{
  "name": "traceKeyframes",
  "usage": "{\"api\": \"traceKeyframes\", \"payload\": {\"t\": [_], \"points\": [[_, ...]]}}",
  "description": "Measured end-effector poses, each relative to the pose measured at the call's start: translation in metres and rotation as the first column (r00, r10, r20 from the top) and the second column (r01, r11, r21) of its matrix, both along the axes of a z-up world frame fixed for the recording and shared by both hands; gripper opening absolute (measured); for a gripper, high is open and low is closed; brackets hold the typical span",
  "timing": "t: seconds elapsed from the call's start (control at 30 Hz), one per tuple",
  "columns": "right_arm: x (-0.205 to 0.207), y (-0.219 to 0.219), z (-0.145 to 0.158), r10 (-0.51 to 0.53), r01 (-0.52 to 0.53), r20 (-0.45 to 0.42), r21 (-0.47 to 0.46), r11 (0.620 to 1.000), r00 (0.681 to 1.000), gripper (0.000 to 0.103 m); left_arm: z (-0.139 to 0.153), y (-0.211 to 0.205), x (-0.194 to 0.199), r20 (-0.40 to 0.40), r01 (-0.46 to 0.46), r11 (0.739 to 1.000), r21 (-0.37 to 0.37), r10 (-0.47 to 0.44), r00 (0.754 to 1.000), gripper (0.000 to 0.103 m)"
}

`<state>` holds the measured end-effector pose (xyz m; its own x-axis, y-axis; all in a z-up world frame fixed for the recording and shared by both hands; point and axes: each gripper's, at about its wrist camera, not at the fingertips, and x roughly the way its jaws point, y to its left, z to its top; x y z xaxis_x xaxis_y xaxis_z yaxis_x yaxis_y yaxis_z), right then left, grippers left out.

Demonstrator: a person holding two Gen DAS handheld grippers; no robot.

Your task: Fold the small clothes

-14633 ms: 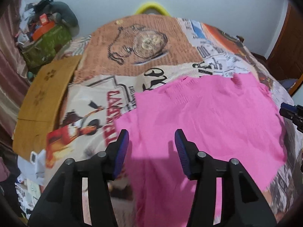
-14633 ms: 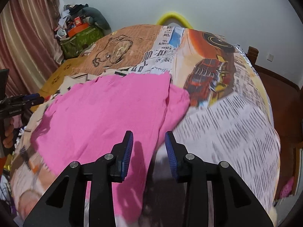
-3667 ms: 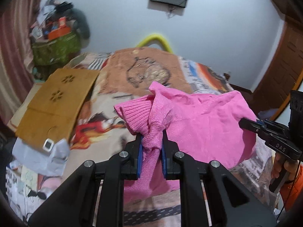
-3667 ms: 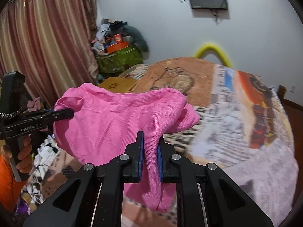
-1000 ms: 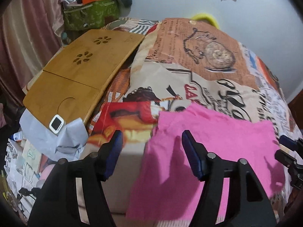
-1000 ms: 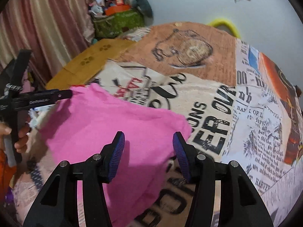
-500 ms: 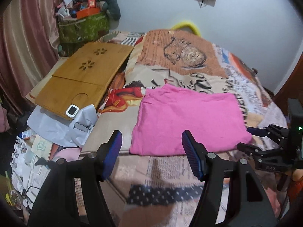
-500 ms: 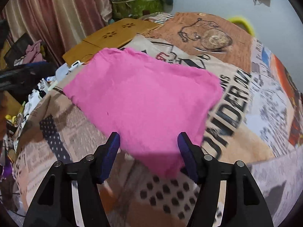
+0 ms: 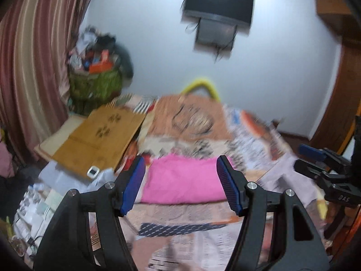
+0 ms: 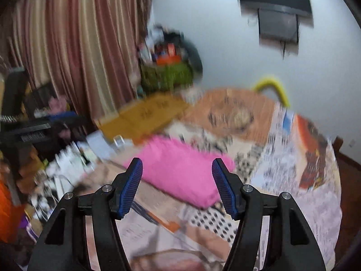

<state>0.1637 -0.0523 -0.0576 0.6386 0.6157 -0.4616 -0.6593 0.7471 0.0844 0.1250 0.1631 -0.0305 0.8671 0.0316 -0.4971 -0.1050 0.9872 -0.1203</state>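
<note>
The pink sweater [image 9: 183, 179] lies folded flat on the printed bedspread [image 9: 248, 140]. Both grippers — left gripper [image 9: 180, 186] and right gripper [image 10: 177, 186] — hang above it, jaws spread, gripping nothing.

We count one pink garment [image 9: 183, 180], folded flat on one bed [image 9: 259, 149]. Left of the garment lies one wooden board [image 9: 99, 135]. On the wall beyond the bed hangs one television [image 9: 218, 11]. We hold two grippers: left gripper [image 9: 180, 187], right gripper [image 10: 177, 187].

Light: dim, soft indoor light, glare at the top edge.
Blur: heavy motion smear across both views.
Edges: fisheye bending, dark corners.
</note>
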Motion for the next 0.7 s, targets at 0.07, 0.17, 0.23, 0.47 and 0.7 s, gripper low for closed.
{"api": "traceKeyframes", "payload": {"t": [0.07,0.17,0.23,0.47,0.7], "points": [[-0.018,-0.002,0.019,-0.009,0.006,0.059,0.054,0.999,0.998,0.06,0.018,-0.013,-0.018,0.066,0.006,1.0,0.02,-0.007,0.998,0.065],[-0.045,-0.007,0.041,-0.012,-0.005,0.134,0.122,0.993,0.991,0.06,0.038,-0.032,-0.043,0.152,0.005,0.998,0.065,-0.015,0.988,0.066],[-0.061,-0.01,0.051,-0.017,-0.012,0.185,0.155,0.988,0.983,0.06,0.049,-0.046,-0.061,0.21,-0.006,0.995,0.104,-0.017,0.978,0.067],[-0.099,-0.017,0.06,-0.075,0.008,0.269,0.242,0.97,0.96,0.064,0.061,-0.074,-0.106,0.323,-0.051,0.986,0.157,-0.003,0.946,0.082],[-0.104,-0.024,0.056,-0.15,0.082,0.276,0.241,0.967,0.949,0.088,0.052,-0.078,-0.112,0.316,-0.053,0.99,0.134,0.008,0.949,0.103]]}}
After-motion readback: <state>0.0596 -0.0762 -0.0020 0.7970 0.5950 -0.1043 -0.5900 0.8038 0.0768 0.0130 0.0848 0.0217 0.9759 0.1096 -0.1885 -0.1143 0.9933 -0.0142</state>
